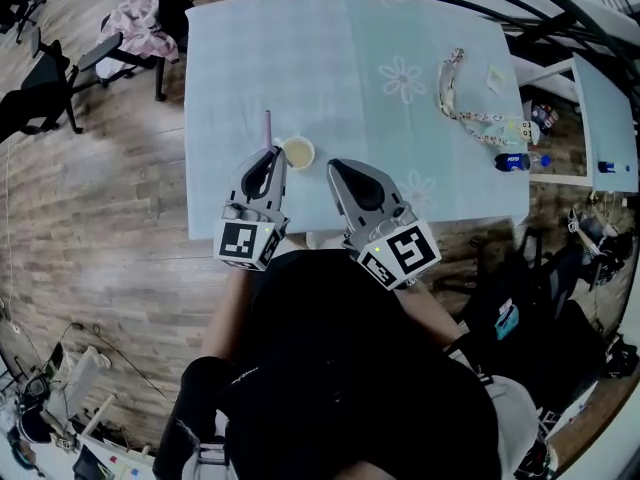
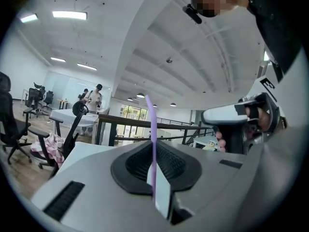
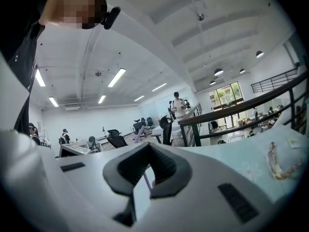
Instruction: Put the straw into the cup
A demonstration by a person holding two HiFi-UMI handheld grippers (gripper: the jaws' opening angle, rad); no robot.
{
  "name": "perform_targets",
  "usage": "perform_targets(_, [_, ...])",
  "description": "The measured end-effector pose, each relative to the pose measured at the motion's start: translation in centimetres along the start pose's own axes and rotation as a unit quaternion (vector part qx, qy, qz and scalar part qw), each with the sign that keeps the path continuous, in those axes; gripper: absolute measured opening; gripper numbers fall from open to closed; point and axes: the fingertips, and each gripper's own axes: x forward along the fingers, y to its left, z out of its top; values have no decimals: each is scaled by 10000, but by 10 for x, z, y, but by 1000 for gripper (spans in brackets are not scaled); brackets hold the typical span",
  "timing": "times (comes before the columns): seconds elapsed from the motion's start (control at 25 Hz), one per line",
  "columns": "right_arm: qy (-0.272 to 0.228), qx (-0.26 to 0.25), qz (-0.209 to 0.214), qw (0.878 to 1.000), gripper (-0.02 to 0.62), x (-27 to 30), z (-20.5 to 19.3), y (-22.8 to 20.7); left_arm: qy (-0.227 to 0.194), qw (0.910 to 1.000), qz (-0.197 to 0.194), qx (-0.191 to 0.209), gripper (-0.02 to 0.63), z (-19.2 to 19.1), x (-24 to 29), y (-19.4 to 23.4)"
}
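Since the straw (image 1: 267, 128) probably must enter end-first, the left tongs (image 1: 277, 151) pinch it upright near the cup (image 1: 298, 153); the right tongs (image 1: 332, 165) are closed, empty.

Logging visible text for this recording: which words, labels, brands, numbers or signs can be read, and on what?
Nothing reads clearly.
Marker cube of the left gripper: black-and-white squares, no words.
Marker cube of the right gripper: the same.
Blue plastic bottle, label: too small to read.
Patterned beige lanyard and its white tag: print too blurred to read.
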Motion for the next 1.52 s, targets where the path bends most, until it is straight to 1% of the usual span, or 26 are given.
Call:
perform_targets(0.12, [102, -1, 195, 9998, 9, 9, -1, -9, 139, 9997, 207, -82, 29, -17, 12, 9])
perform_targets(0.28, [174, 58, 336, 9993, 8, 16, -5, -21, 345, 9989, 309, -12, 29, -36, 27, 14])
perform_targets(0.44, [277, 157, 397, 9987, 9, 17, -10, -31, 584, 9976, 381, 25, 29, -57, 40, 15])
perform_targets(0.6, [362, 237, 384, 9983, 9, 17, -16, -47, 914, 9946, 482, 20, 29, -84, 56, 20])
perform_targets(0.92, [398, 338, 356, 9980, 9, 23, -21, -59, 1413, 9889, 457, -10, 29, -125, 74, 21])
perform_targets(1.16, [482, 384, 344, 9975, 9, 24, -28, -67, 1784, 9830, 441, -10, 29, -152, 82, 20])
perform_targets(1.32, [504, 400, 352, 9973, 9, 27, -29, -68, 1953, 9798, 438, 16, 29, -163, 81, 19])
perform_targets(1.52, [538, 399, 417, 9969, 9, 28, -32, -62, 2029, 9778, 525, 13, 31, -172, 79, 22])
